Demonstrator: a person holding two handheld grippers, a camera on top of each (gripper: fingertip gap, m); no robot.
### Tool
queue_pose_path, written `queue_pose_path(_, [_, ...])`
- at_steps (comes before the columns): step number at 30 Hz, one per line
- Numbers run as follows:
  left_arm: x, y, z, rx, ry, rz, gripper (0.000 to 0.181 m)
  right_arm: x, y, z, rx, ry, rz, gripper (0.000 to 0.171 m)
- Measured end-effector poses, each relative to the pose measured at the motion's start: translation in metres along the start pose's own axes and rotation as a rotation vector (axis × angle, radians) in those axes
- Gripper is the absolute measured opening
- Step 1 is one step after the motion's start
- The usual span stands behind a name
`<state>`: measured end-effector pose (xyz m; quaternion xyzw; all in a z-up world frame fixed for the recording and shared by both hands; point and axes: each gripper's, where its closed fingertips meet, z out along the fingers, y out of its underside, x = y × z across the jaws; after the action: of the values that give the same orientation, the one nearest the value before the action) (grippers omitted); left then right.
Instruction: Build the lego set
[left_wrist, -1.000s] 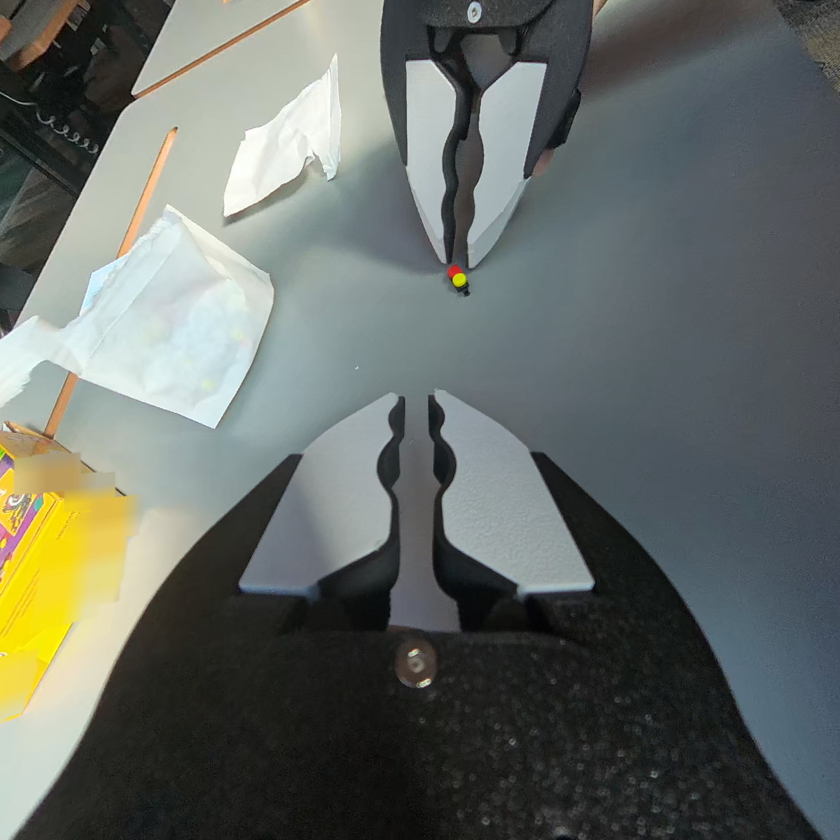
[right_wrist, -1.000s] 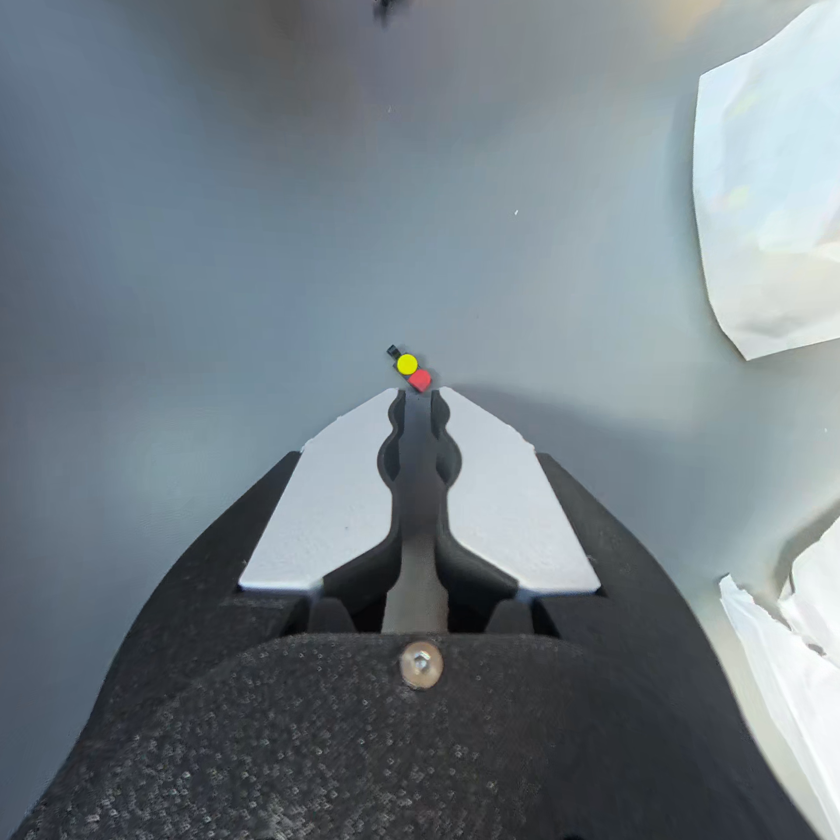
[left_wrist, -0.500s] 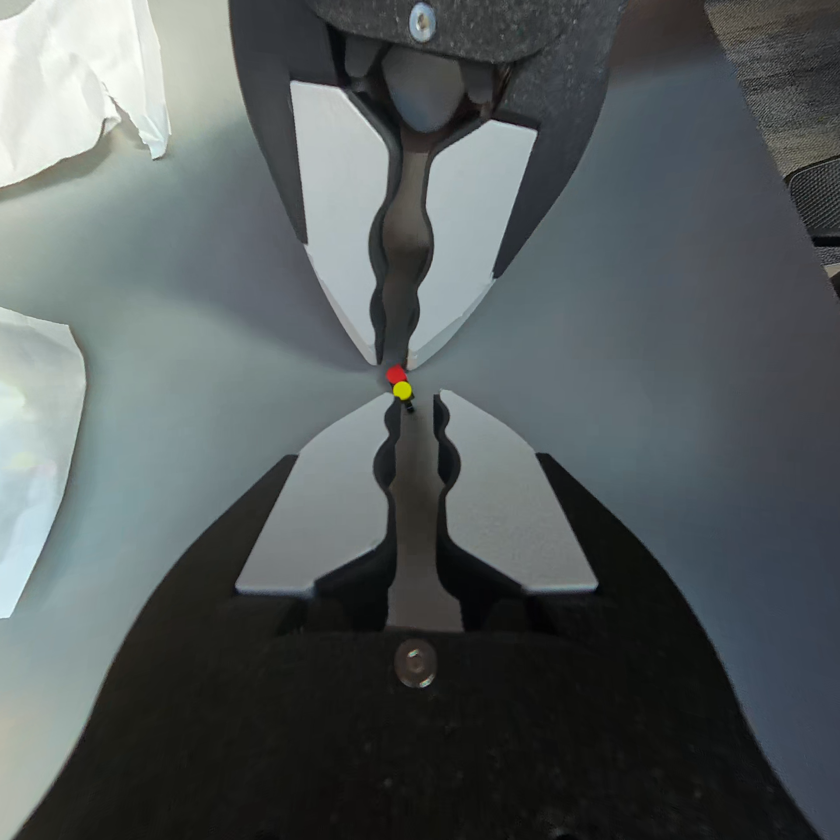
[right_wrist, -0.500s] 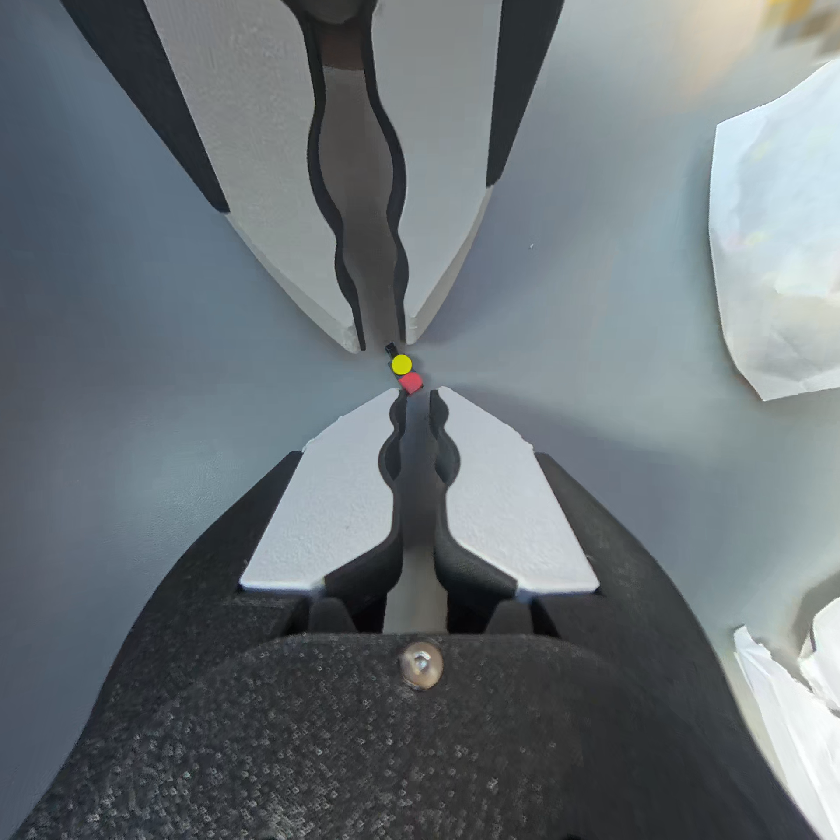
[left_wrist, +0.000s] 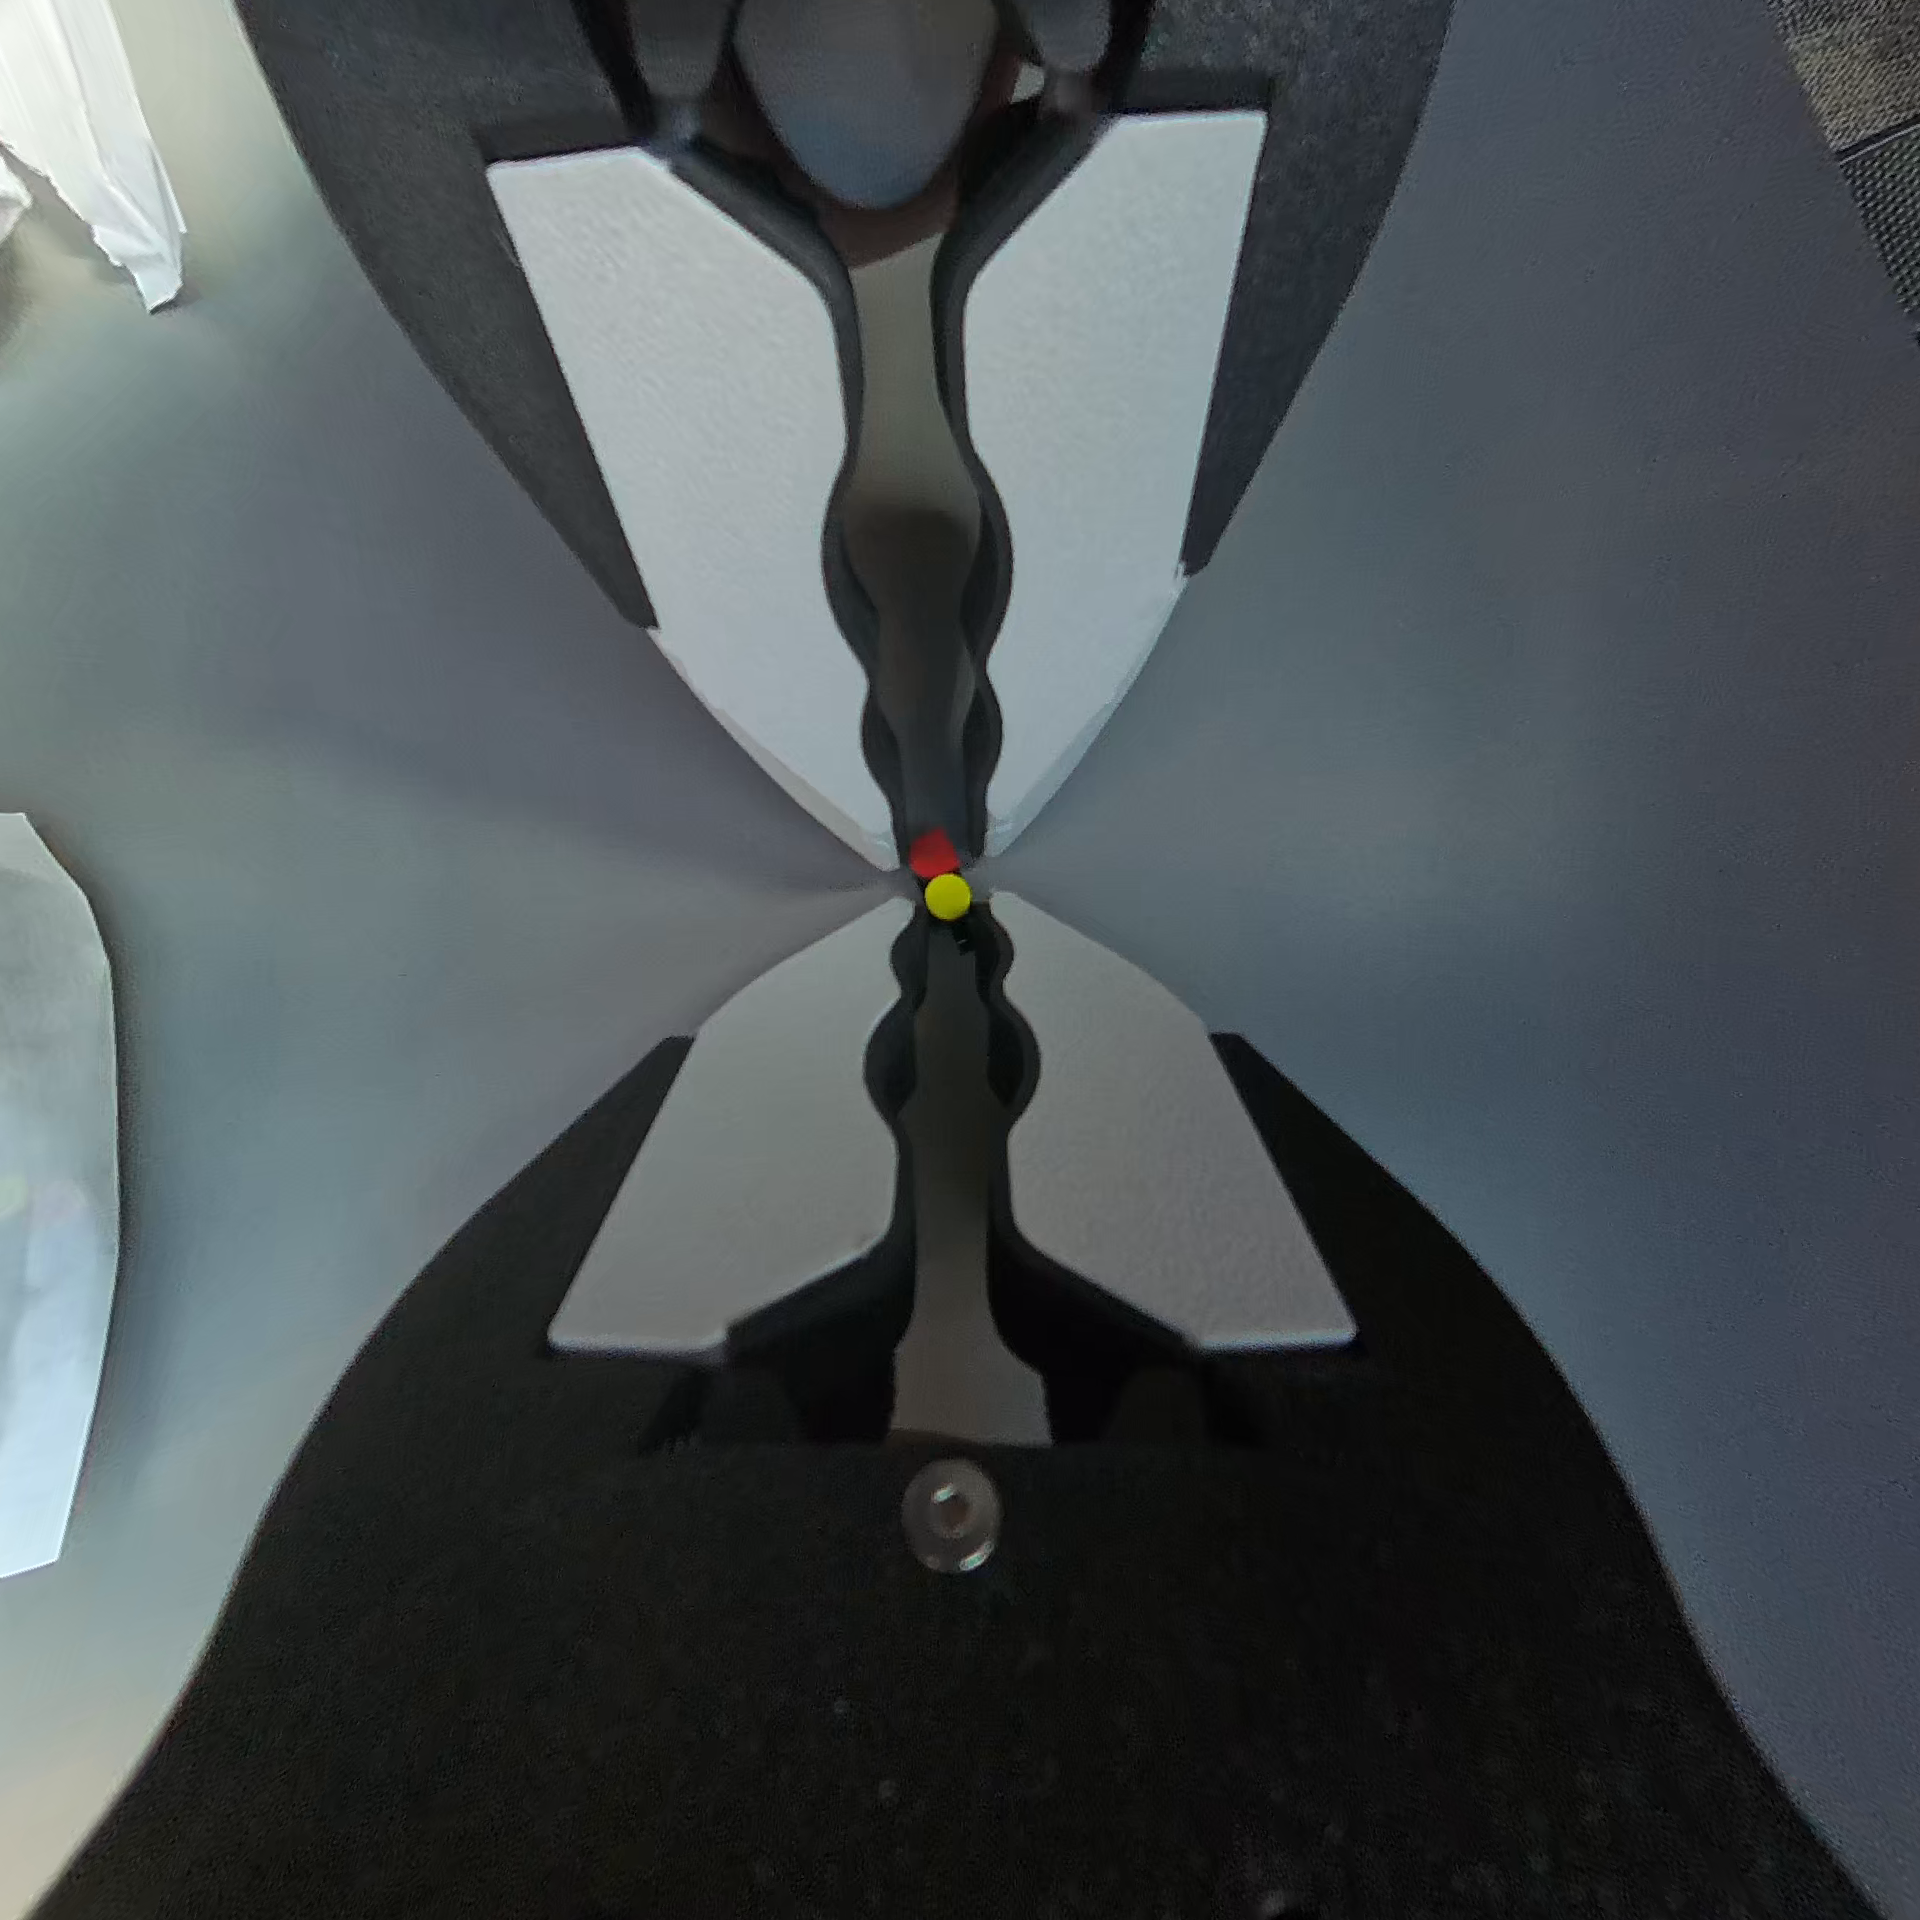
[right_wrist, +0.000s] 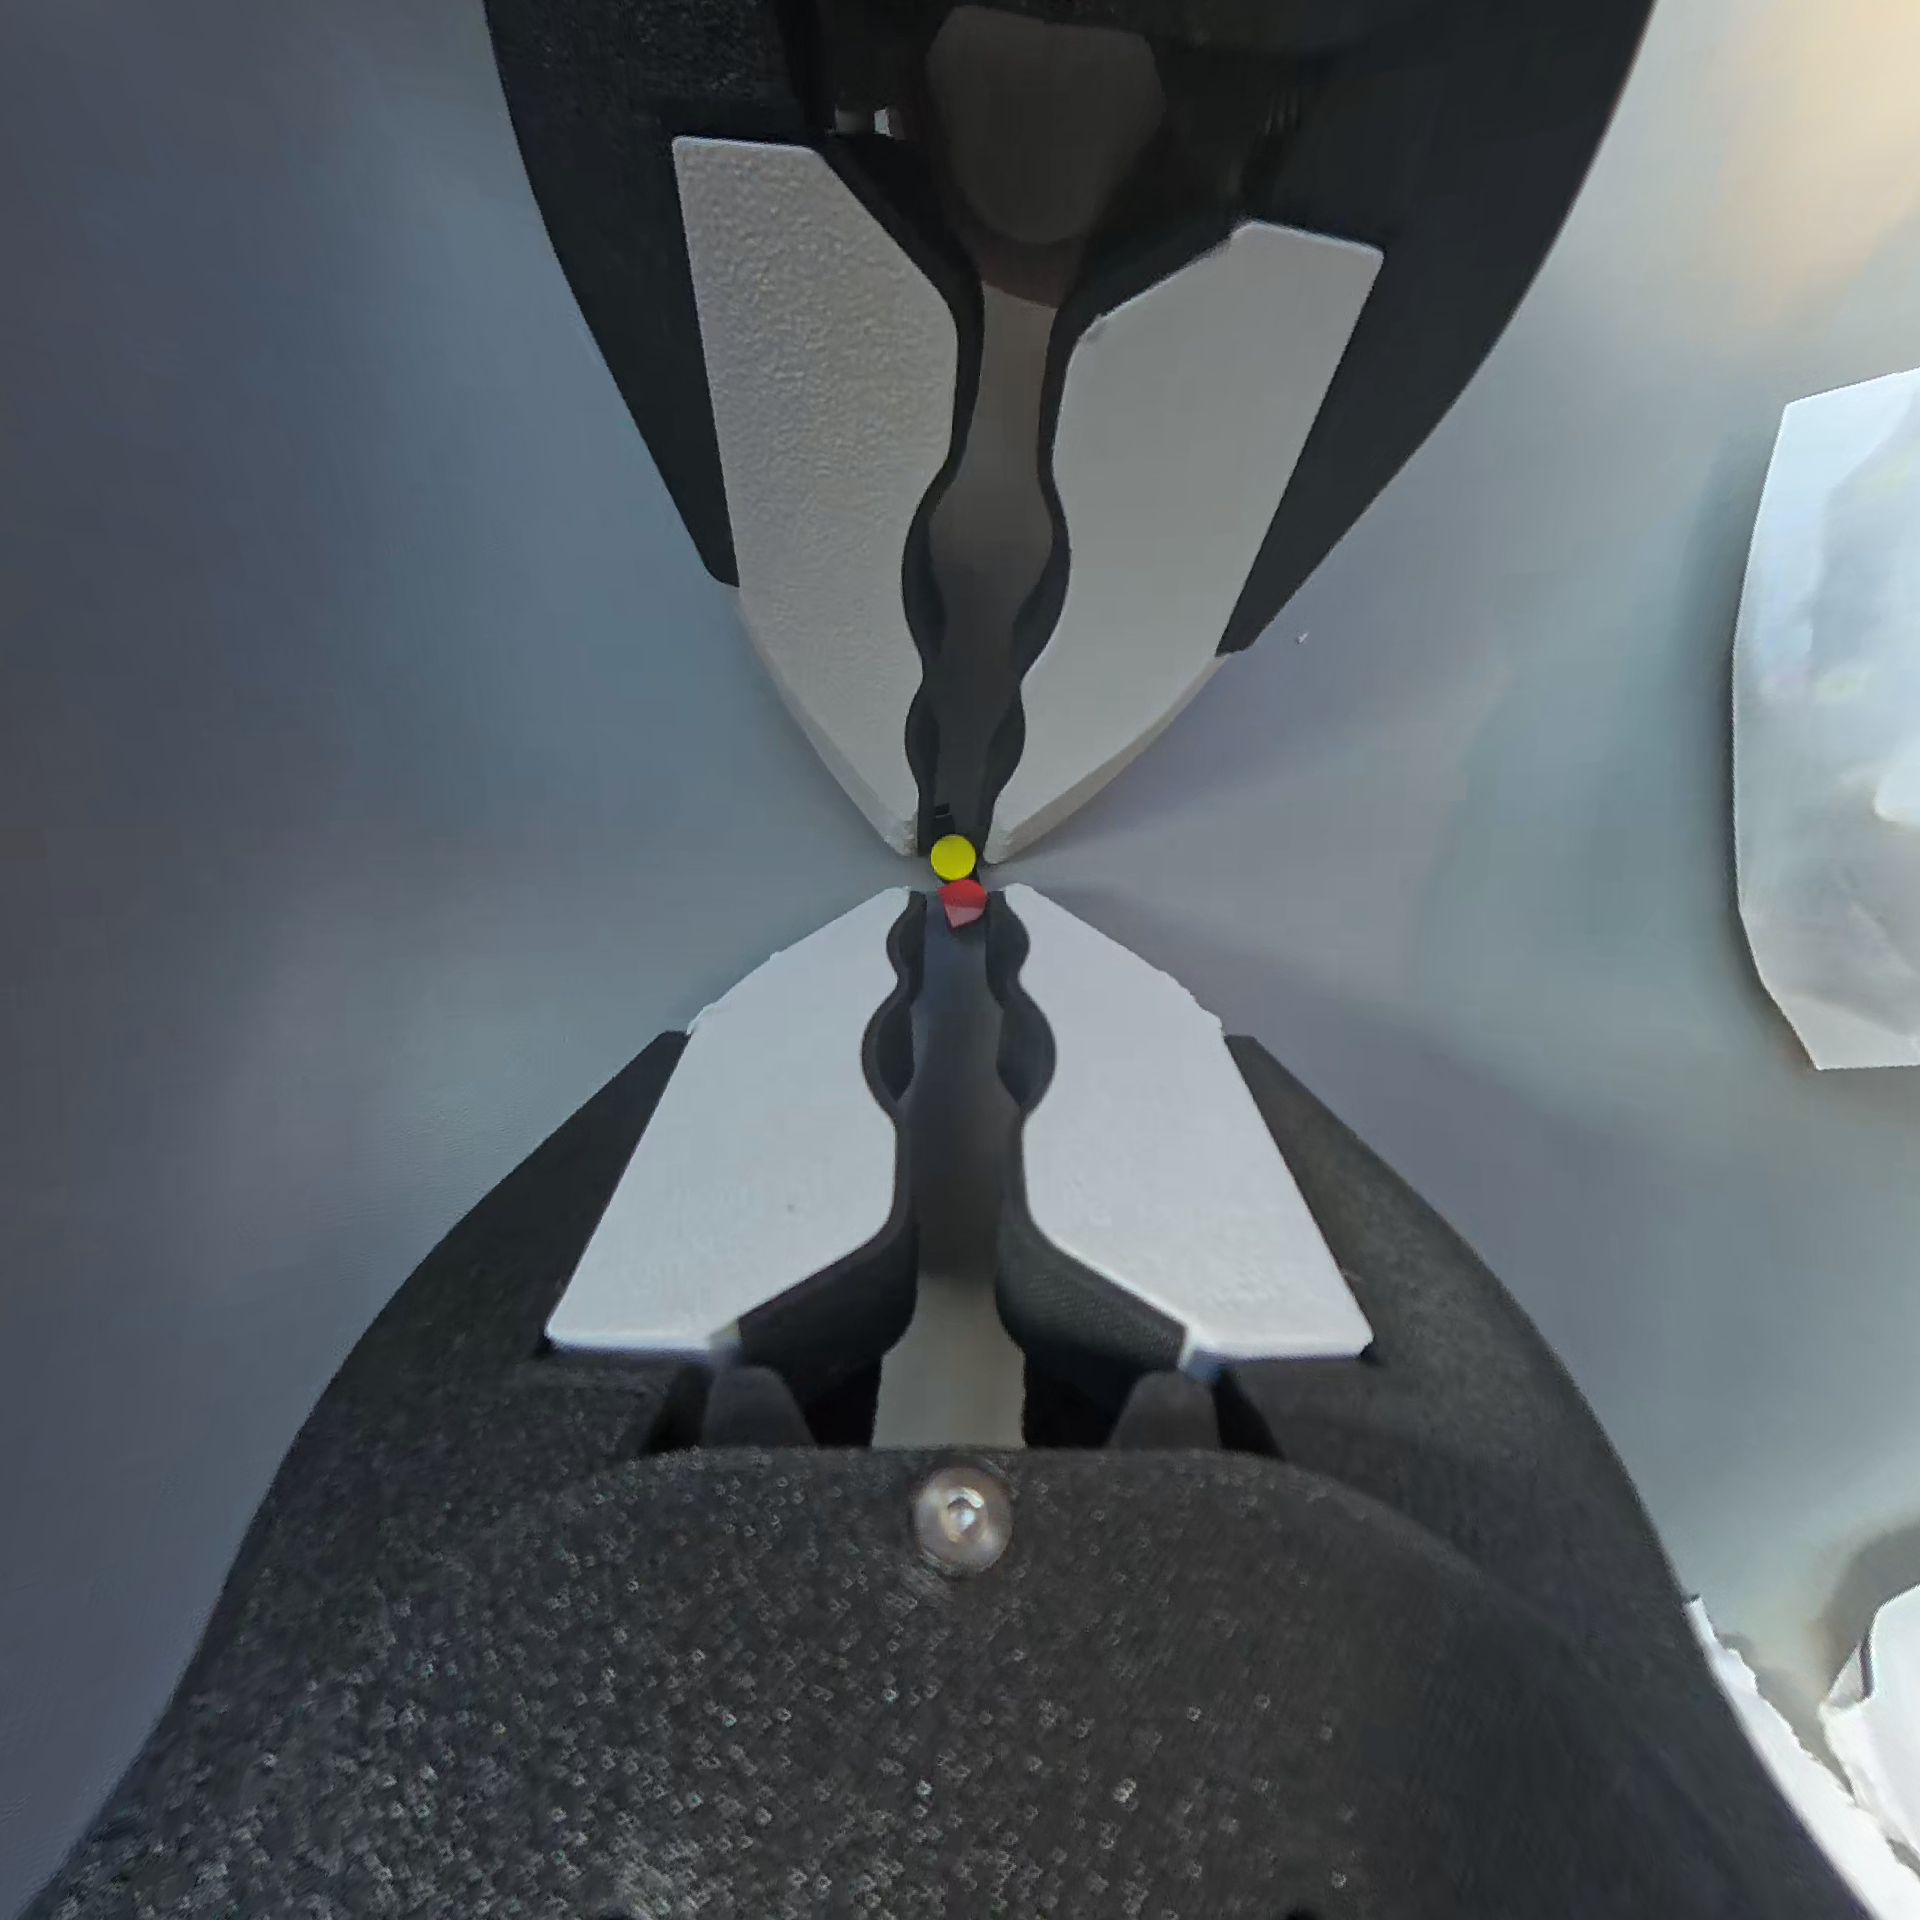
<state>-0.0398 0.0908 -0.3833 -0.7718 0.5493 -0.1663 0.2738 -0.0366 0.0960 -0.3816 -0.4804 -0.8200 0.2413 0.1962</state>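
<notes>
A tiny lego piece is held in the air between my two grippers, which meet tip to tip over the grey table (left_wrist: 312, 727). It has a red brick (left_wrist: 933, 854), a yellow round stud (left_wrist: 948, 896) and a small black bit (left_wrist: 962, 940). My right gripper (right_wrist: 958, 906) is shut on the red brick (right_wrist: 961, 904); it also shows at the top of the left wrist view (left_wrist: 935, 850). My left gripper (left_wrist: 951, 920) has its narrow jaws on either side of the yellow stud (right_wrist: 953, 857) and black bit. I cannot tell whether they touch.
White paper bags lie on the table: one at the left edge (left_wrist: 47, 1195) and one at the top left (left_wrist: 94, 156) of the left wrist view, one at the right (right_wrist: 1839, 727) and one at the bottom right (right_wrist: 1860, 1714) of the right wrist view. The grippers are tip to tip, or close to it.
My left gripper has moved forward until its tips reach the yellow and black end of the piece. Its jaws look slightly narrower. The right gripper keeps hold of the red brick.
</notes>
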Motion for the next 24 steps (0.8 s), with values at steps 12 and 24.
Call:
queue_pose_path(12, [-0.0044,-0.0003,-0.0014,-0.049,0.014,0.062,0.007,0.0029,0.0002,0.0035,0.032,0.006,0.028,0.007])
queue_pose_path(24, [-0.0034,-0.0047,-0.0039,-0.065,0.003,0.134,0.003,0.0015,-0.0010,0.0043,0.026,0.094,0.050,0.007])
